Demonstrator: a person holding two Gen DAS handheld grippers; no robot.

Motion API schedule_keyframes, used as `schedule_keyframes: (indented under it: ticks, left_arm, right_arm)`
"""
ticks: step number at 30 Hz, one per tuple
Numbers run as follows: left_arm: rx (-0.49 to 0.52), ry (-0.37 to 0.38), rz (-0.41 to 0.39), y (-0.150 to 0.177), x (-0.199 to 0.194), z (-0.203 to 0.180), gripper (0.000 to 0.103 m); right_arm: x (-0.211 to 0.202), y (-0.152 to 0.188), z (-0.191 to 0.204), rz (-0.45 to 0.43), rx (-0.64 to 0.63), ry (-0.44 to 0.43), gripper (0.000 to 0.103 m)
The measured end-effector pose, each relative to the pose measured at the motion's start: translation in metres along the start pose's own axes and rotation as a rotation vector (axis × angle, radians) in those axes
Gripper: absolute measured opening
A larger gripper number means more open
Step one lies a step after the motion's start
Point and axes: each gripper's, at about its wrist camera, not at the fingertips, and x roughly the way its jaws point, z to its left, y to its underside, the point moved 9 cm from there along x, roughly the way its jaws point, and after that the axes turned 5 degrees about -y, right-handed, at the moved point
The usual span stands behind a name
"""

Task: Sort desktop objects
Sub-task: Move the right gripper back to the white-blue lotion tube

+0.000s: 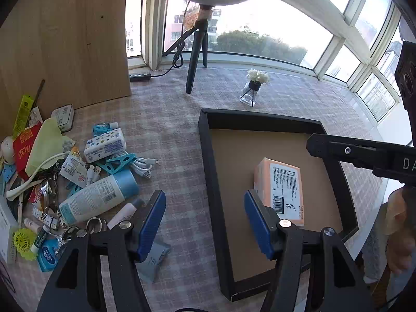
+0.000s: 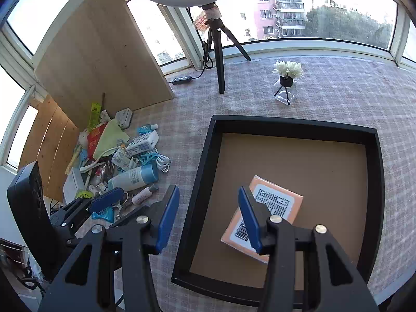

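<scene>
Both claws spread and empty: left claw (image 1: 205, 223) over checked cloth (image 1: 176, 130) beside black tray (image 1: 208, 156); right claw (image 2: 208, 218) above orange pack (image 2: 283, 202) lying in tray.

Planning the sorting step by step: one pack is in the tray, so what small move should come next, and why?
Probably swing the left gripper toward the pile and down onto the blue-capped bottle. Its jaws stand open and empty, the bottle lies nearest, and the black tray holds only the orange pack.
</scene>
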Motion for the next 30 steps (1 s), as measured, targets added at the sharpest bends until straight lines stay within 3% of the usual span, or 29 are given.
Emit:
schedule_keyframes:
  ticks: [8, 14, 23, 30]
  left_arm:
    - [-0.207, -0.096, 0.047, 0.022, 0.011, 0.106, 0.060]
    - [-0.362, -0.107, 0.098, 0.044, 0.029, 0.163, 0.060]
    - [-0.437, -0.101, 0.127, 0.049, 0.049, 0.192, 0.060]
    - [-0.443, -0.100, 0.155, 0.049, 0.063, 0.196, 0.060]
  right_arm:
    - [0.074, 0.002, 0.064, 0.119, -0.077, -0.107, 0.047]
    - [0.137, 0.007, 0.097, 0.240, -0.077, -0.153, 0.047]
    - [0.203, 0.007, 0.107, 0.352, -0.068, -0.148, 0.047]
    - [0.223, 0.013, 0.107, 0.400, -0.048, -0.162, 0.047]
